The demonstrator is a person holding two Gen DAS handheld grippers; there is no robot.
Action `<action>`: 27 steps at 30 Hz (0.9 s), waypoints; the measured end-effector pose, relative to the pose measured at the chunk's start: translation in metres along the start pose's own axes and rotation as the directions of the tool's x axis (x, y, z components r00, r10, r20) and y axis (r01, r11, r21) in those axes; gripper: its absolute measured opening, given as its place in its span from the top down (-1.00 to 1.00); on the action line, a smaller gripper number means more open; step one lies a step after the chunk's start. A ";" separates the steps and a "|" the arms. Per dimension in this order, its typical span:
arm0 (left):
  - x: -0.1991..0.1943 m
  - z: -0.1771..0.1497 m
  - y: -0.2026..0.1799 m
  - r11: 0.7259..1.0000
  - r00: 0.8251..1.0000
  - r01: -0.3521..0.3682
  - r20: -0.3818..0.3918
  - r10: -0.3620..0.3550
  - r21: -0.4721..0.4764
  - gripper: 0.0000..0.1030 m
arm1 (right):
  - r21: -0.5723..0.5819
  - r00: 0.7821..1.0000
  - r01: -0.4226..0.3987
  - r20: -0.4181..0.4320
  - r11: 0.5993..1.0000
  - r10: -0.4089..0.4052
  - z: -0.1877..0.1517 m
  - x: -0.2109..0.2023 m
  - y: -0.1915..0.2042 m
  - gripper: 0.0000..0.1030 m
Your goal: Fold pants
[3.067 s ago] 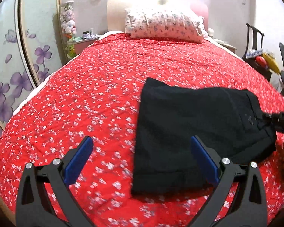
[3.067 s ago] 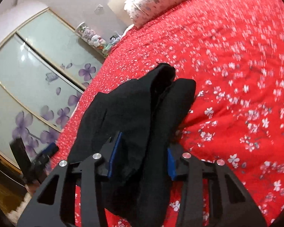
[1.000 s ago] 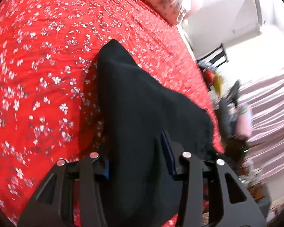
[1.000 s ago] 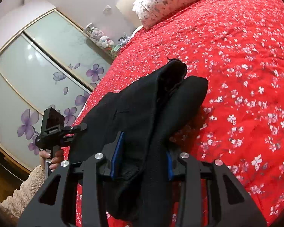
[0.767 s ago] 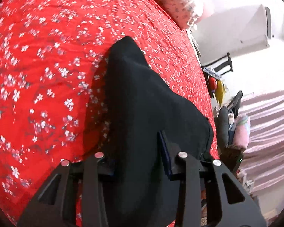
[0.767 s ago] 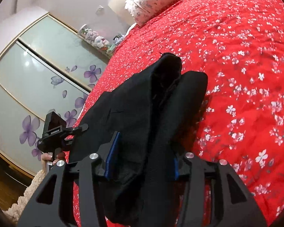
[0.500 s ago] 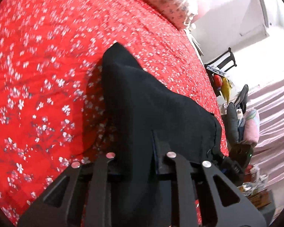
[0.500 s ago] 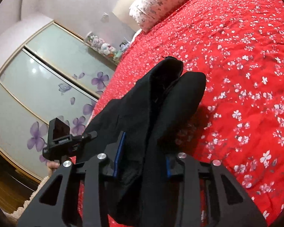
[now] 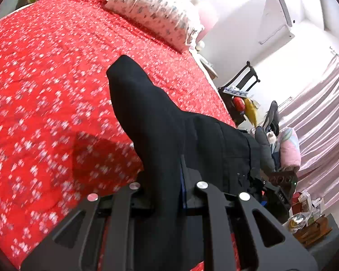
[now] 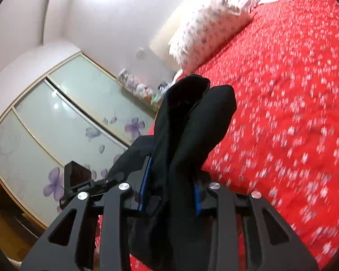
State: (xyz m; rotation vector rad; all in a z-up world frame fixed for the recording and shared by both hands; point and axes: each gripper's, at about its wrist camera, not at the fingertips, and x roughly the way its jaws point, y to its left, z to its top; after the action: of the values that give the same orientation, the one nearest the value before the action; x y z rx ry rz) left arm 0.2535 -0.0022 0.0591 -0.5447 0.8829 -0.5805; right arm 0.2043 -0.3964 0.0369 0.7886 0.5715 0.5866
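Note:
The black pants [image 9: 160,122] are folded and held up off the red flowered bedspread [image 9: 45,67]. My left gripper [image 9: 167,185] is shut on one end of the pants, with cloth bunched between its blue pads. My right gripper [image 10: 171,187] is shut on the other end of the pants [image 10: 192,126], whose thick folded edge stands up between the fingers. The right gripper shows at the lower right of the left wrist view [image 9: 275,189], and the left gripper at the lower left of the right wrist view [image 10: 83,180]. A shadow lies on the bedspread below the cloth.
A flowered pillow [image 9: 153,11] lies at the head of the bed. A dark chair with clutter [image 9: 241,90] and pink curtains [image 9: 316,117] are on one side. Sliding wardrobe doors with purple flowers [image 10: 56,131] are on the other side, with small toys [image 10: 135,85] on a shelf.
Both grippers have risen with the pants, lifting them clear of the bedspread. The left gripper, open above the bed three seconds ago, closed on the pants' edge. Both views tilted upward.

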 end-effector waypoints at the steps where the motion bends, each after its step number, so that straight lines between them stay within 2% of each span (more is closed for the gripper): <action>1: 0.004 0.004 -0.003 1.000 1.000 0.000 0.003 0.000 0.010 0.71 | -0.002 1.000 0.004 0.008 1.000 -0.004 0.004 0.000 -0.001 0.38; 4: 0.018 0.012 -0.009 0.999 1.000 -0.017 0.012 0.016 0.035 0.71 | -0.003 1.000 0.022 0.019 1.000 -0.022 0.012 0.004 -0.009 0.38; 7: 0.040 0.013 -0.001 0.999 0.999 -0.036 -0.008 0.037 0.032 0.71 | 0.018 0.997 0.077 0.012 0.997 -0.077 0.013 0.010 -0.024 0.38; 9: 0.056 0.010 0.011 0.999 0.998 -0.054 -0.040 0.054 0.005 0.71 | 0.065 0.990 0.144 -0.025 0.988 -0.142 0.009 0.018 -0.044 0.38; 11: 0.072 0.004 0.027 0.994 0.993 -0.108 -0.060 0.106 -0.027 0.71 | 0.121 0.971 0.235 -0.071 0.964 -0.227 0.002 0.024 -0.065 0.38; 14: 0.074 -0.001 0.044 0.995 0.998 -0.056 -0.043 0.052 -0.088 0.70 | 0.191 0.976 0.216 -0.079 0.958 -0.204 -0.001 0.025 -0.080 0.38; 17: 0.074 -0.003 0.039 0.994 0.995 -0.090 -0.042 0.088 -0.060 0.68 | 0.129 0.965 0.262 -0.066 0.956 -0.255 -0.002 0.027 -0.070 0.37; 18: 0.073 -0.003 0.037 0.993 0.994 -0.099 -0.042 0.096 -0.057 0.64 | 0.130 0.964 0.265 -0.064 0.955 -0.259 -0.002 0.027 -0.070 0.36; 19: 0.072 -0.004 0.036 0.992 0.993 -0.112 -0.040 0.109 -0.059 0.52 | 0.133 0.962 0.271 -0.065 0.953 -0.265 -0.003 0.027 -0.070 0.27; 20: 0.069 -0.005 0.034 0.989 0.991 -0.133 -0.033 0.131 -0.064 0.42 | 0.142 0.957 0.288 -0.074 0.947 -0.280 -0.003 0.027 -0.071 0.11; 21: 0.064 -0.006 0.032 0.983 0.985 -0.170 -0.017 0.169 -0.070 0.24 | 0.154 0.949 0.313 -0.082 0.937 -0.304 -0.003 0.025 -0.071 -0.07; 22: 0.054 -0.007 0.032 0.973 0.975 -0.220 0.019 0.222 -0.072 0.02 | 0.162 0.940 0.340 -0.082 0.926 -0.331 -0.003 0.021 -0.071 -0.40; 24: 0.034 -0.009 0.029 0.953 0.950 -0.297 0.076 0.302 -0.062 -0.17 | 0.147 0.928 0.370 -0.016 0.917 -0.372 -0.002 0.001 -0.062 -0.41; 25: 0.019 -0.012 0.023 0.939 0.931 -0.342 0.120 0.344 -0.040 -0.17 | 0.140 0.921 0.385 0.009 0.912 -0.390 -0.002 -0.008 -0.059 -0.41; 27: -0.002 -0.015 0.009 0.928 0.914 -0.374 0.174 0.368 0.002 -0.17 | 0.097 0.889 0.431 0.127 0.897 -0.440 -0.001 -0.033 -0.038 -0.41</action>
State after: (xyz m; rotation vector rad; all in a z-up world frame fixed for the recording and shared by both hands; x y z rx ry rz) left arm 0.2425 0.0024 0.0462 -0.3738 0.7855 -0.1984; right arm 0.1906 -0.4399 0.0146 0.7273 0.6112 0.0930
